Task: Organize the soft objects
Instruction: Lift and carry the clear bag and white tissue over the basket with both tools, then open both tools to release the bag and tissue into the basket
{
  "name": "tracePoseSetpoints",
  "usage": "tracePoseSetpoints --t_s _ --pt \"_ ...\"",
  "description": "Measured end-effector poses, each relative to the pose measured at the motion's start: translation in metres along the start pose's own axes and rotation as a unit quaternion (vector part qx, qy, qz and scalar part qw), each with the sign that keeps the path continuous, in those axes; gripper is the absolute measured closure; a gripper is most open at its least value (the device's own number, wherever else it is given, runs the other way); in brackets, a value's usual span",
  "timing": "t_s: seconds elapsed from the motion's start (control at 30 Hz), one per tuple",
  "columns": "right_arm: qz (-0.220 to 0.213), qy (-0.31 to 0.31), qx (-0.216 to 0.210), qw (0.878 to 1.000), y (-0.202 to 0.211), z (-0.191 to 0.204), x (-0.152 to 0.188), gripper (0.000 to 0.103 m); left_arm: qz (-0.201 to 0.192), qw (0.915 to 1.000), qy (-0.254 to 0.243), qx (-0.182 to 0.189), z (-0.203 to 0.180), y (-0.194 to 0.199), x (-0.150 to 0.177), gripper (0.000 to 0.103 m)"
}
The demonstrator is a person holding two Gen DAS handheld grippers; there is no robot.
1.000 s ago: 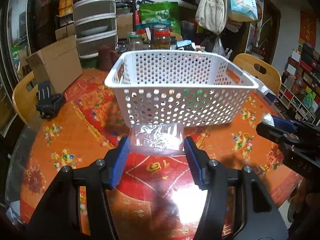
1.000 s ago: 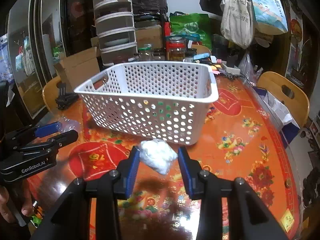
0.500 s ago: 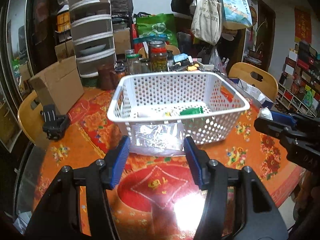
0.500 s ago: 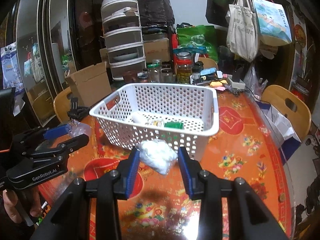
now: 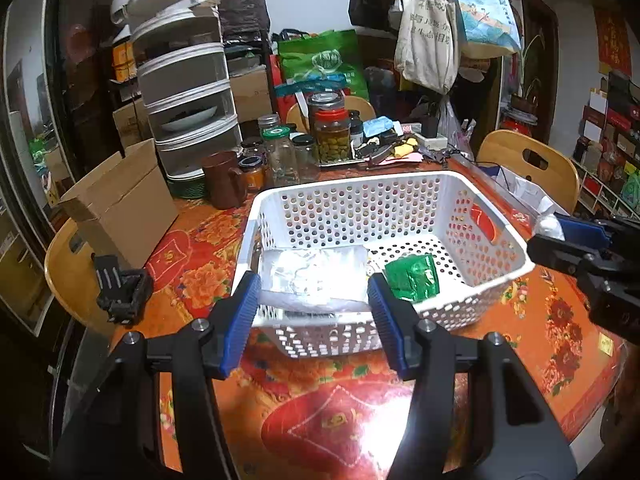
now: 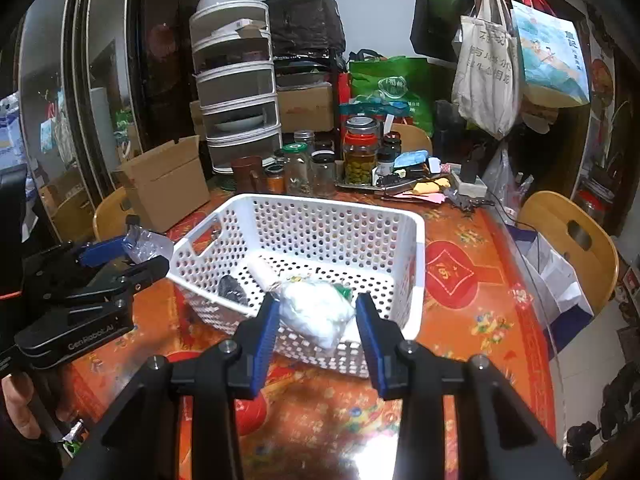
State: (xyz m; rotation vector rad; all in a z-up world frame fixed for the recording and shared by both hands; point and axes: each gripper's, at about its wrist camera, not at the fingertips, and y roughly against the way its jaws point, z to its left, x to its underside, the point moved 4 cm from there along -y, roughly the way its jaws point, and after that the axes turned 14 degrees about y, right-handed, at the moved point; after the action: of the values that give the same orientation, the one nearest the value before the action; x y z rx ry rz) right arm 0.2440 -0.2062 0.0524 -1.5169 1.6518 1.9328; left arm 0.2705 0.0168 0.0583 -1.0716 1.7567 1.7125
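Observation:
A white perforated basket (image 5: 400, 184) (image 6: 412, 248) stands on the red and orange table. My left gripper (image 5: 312, 308) is shut on a clear plastic packet (image 5: 312, 280) and holds it above the basket's near rim. My right gripper (image 6: 316, 320) is shut on a white soft bag (image 6: 316, 312), held above the basket's near edge. Inside the basket lie a green packet (image 5: 412, 276), a dark item (image 6: 232, 290) and a white roll (image 6: 260, 272).
Glass jars (image 5: 328, 136) and a brown mug (image 5: 224, 180) stand behind the basket. A cardboard box (image 5: 120, 204) and a black clamp (image 5: 120, 292) sit at the left. Wooden chairs (image 6: 568, 240) ring the table.
Both grippers have risen with their packets, from table level in front of the basket to above its near rim. The basket's inside now shows.

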Motion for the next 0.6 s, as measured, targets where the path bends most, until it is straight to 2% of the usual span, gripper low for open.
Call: tracePoseSetpoints --t_s 0.17,0.3,0.43,0.6 --pt "0.04 -0.002 0.002 0.999 -0.037 -0.014 -0.017 0.065 0.035 0.9994 0.004 0.0 -0.003 -0.034 -0.028 0.05" --pt "0.072 -0.006 -0.004 0.997 -0.066 -0.023 -0.023 0.065 0.078 0.9969 -0.002 -0.009 -0.01 -0.076 -0.043 0.05" --pt "0.115 -0.006 -0.009 0.993 -0.104 -0.027 -0.021 0.065 0.136 0.9906 -0.007 -0.013 -0.017 -0.124 -0.042 0.05" --pt "0.158 0.007 -0.007 0.987 -0.139 -0.023 -0.014 0.065 0.18 0.9834 -0.011 -0.025 -0.022 -0.164 -0.029 0.05"
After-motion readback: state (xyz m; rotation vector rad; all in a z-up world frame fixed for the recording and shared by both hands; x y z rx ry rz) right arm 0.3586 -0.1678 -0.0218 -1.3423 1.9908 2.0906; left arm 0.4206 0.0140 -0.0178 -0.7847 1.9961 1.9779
